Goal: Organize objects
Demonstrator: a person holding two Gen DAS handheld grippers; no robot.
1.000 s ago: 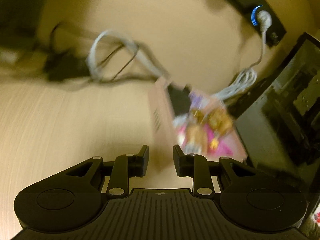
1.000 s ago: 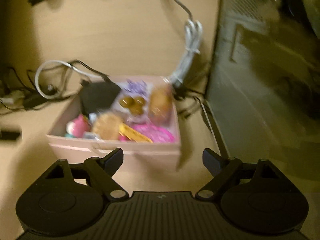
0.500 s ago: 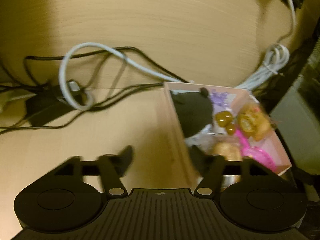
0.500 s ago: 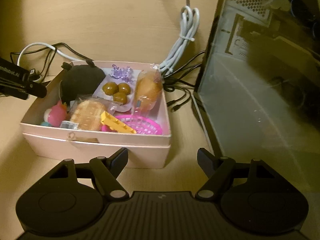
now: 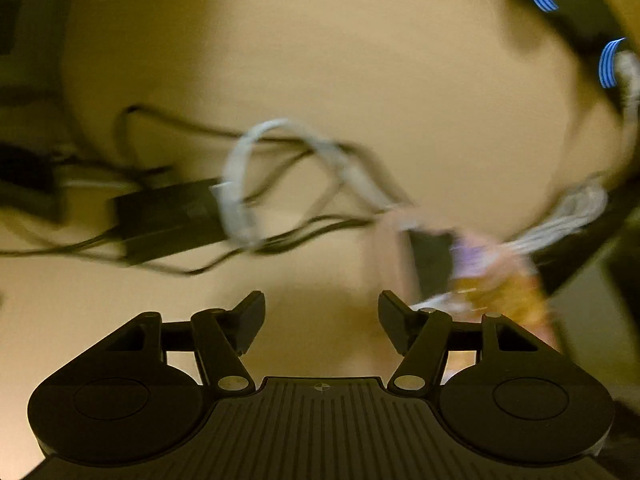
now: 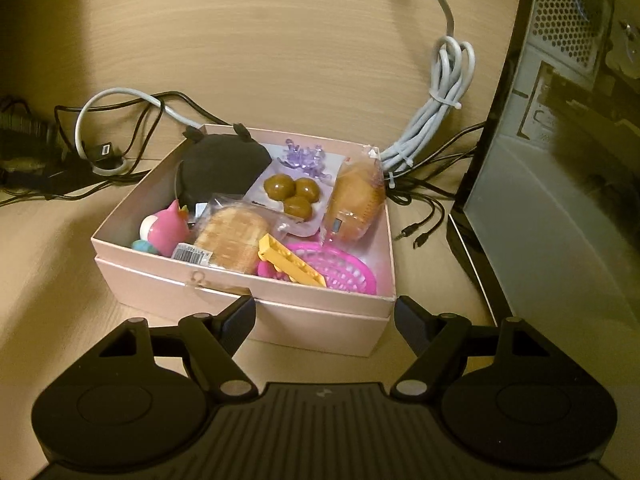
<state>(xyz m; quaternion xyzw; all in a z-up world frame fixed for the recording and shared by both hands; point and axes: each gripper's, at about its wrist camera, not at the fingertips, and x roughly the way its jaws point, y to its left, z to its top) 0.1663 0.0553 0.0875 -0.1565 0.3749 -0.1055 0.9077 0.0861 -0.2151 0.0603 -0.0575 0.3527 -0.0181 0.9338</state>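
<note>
A pink box (image 6: 280, 312) sits on the wooden desk, full of small things: a black plush (image 6: 222, 168), a pink toy (image 6: 166, 230), wrapped bread (image 6: 230, 236), a wrapped cake (image 6: 356, 204), three brown balls (image 6: 294, 192), a yellow brick (image 6: 290, 264), a pink basket (image 6: 340, 268) and a purple piece (image 6: 304, 158). My right gripper (image 6: 324, 318) is open and empty, just in front of the box's near wall. My left gripper (image 5: 322, 318) is open and empty, left of the box (image 5: 390, 256), which is blurred at right.
A computer case (image 6: 560, 160) stands right of the box. A bundled white cable (image 6: 436, 112) and black cables (image 6: 424, 200) lie behind and beside it. A black power adapter (image 5: 168, 216) and looped cables (image 5: 280, 168) lie on the desk to the left.
My left gripper has opened and swung, its view now blurred and the box farther right. My right gripper has come closer to the box and stays open.
</note>
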